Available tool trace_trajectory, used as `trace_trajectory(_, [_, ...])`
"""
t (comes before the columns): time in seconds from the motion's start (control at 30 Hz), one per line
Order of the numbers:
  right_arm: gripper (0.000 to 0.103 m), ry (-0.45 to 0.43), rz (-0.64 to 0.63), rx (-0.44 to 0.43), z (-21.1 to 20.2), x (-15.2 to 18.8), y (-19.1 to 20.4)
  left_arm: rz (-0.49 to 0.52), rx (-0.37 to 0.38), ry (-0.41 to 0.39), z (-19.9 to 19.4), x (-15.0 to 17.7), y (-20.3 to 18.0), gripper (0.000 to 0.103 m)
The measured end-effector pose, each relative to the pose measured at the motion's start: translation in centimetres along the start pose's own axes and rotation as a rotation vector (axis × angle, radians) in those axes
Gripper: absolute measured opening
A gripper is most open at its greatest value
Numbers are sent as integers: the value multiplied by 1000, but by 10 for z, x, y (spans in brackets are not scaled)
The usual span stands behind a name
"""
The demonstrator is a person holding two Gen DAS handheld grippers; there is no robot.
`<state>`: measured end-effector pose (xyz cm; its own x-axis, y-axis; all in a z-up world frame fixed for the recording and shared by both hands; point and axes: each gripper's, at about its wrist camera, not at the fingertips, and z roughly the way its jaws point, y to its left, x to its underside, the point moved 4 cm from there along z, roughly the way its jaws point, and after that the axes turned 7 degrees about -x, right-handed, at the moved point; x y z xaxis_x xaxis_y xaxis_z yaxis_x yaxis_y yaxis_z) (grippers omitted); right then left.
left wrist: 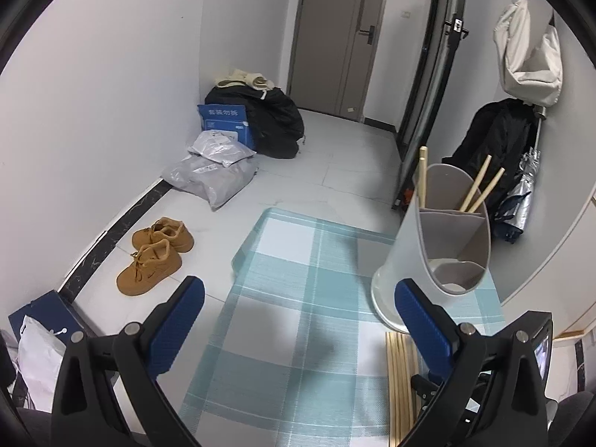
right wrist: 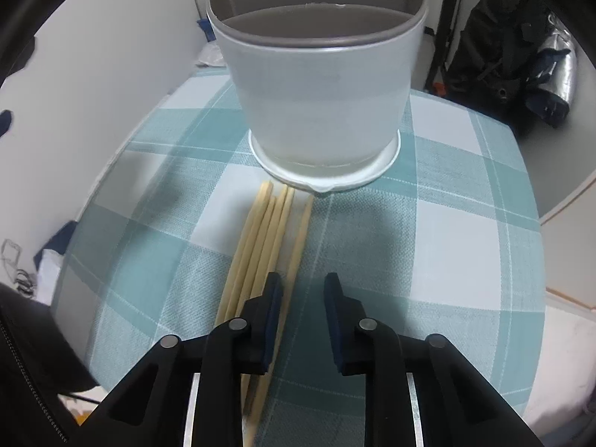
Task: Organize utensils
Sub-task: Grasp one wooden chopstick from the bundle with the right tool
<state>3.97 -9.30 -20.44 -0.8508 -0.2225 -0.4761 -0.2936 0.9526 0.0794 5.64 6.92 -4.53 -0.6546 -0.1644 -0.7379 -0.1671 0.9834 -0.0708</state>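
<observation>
- Our left gripper (left wrist: 300, 301) hangs wide open over the checked cloth (left wrist: 283, 268), holding nothing.
- Loose chopsticks (right wrist: 260, 238) lie on the cloth just before the white holder (right wrist: 320, 85).
- Our right gripper (right wrist: 302, 287) stands narrowly parted; the rightmost chopstick runs between its fingers, grip unclear.

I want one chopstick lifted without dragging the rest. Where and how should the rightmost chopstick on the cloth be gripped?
Grip the rightmost chopstick on its mid-shaft, coming from above with the jaws straddling it crosswise. It lies flat, slightly apart from the bundle, so its right side is free.
</observation>
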Motion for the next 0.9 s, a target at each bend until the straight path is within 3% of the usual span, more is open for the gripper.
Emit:
trace_trajectory(0.13, [8, 21, -22, 5, 3, -3, 5, -39, -4, 17, 4, -1, 10, 100])
trace_trajectory(0.27, [5, 43, -45, -12, 0, 2, 6, -69, -5, 32, 6, -1, 14, 100])
trace_trajectory(0.5, [5, 110, -38, -52, -14, 23, -9, -81, 6, 40, 7, -2, 15, 100])
trace_trajectory(0.73, [16, 76, -59, -49, -1, 4, -9, -83, -4, 72, 15, 3, 19, 100])
trace_trajectory(0.87, [16, 41, -79, -54, 5, -6, -7, -70, -25, 115, 24, 11, 20, 100])
trace_trajectory(0.9, [7, 35, -80, -68, 6, -7, -8, -67, -30, 128, 27, 14, 21, 100])
